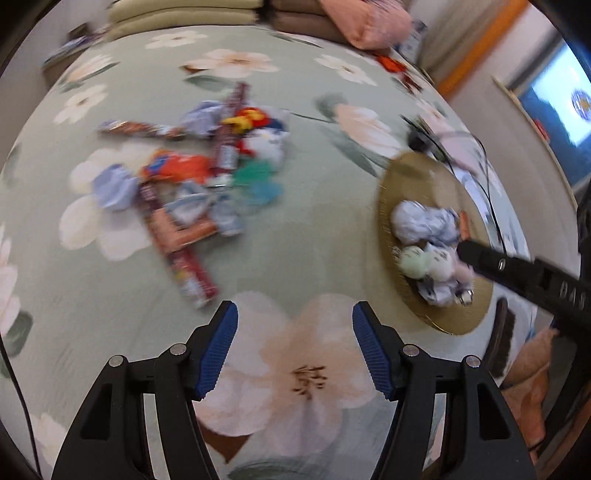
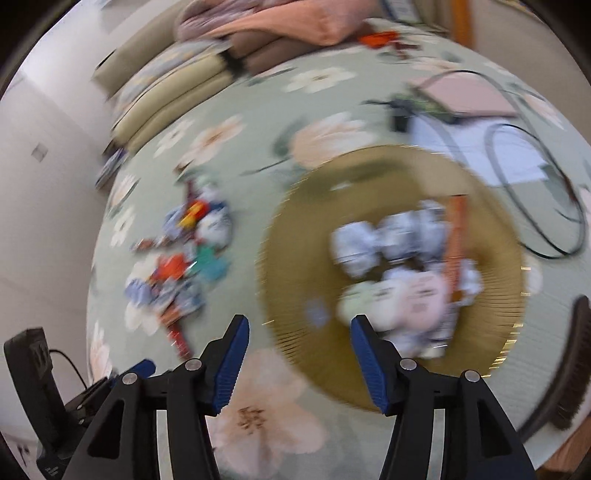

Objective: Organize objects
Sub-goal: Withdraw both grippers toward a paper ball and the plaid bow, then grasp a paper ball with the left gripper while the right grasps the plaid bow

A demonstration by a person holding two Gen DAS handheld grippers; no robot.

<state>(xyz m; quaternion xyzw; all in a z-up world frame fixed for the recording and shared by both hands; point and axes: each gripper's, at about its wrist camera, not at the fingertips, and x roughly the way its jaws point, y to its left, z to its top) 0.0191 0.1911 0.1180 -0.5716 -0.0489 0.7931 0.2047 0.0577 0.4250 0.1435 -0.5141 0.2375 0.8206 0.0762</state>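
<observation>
So the stuff being sorted is basically two groups on a pale green bedspread [image 1: 303,229] with big cream flowers. One group is a loose pile of snack wrappers [image 1: 192,177] lying out on the cover: long dark-red bars, an orange packet, a teal one, some crumpled blue-white ones. It's blurry, so don't ask me for brand names. The other group sits on a round gold woven tray [image 2: 295,236] off to the right of the pile, well apart from it. On the tray there are crumpled blue-white wrappers [image 2: 388,236], a few pale round packets [image 2: 399,299] in green, white and pink, and an orange stick along the far side.

The left gripper [image 1: 293,347] hangs over a bare flower patch, jaws parted about halfway, nothing between them. The right gripper [image 2: 299,360] is over the tray's near rim, jaws also roughly half apart and empty; its black finger pokes over the tray in the left view.

Further out: folded blankets [image 2: 295,26] at the head end, a pink flat thing with black cables [image 2: 532,206] beside the tray.
</observation>
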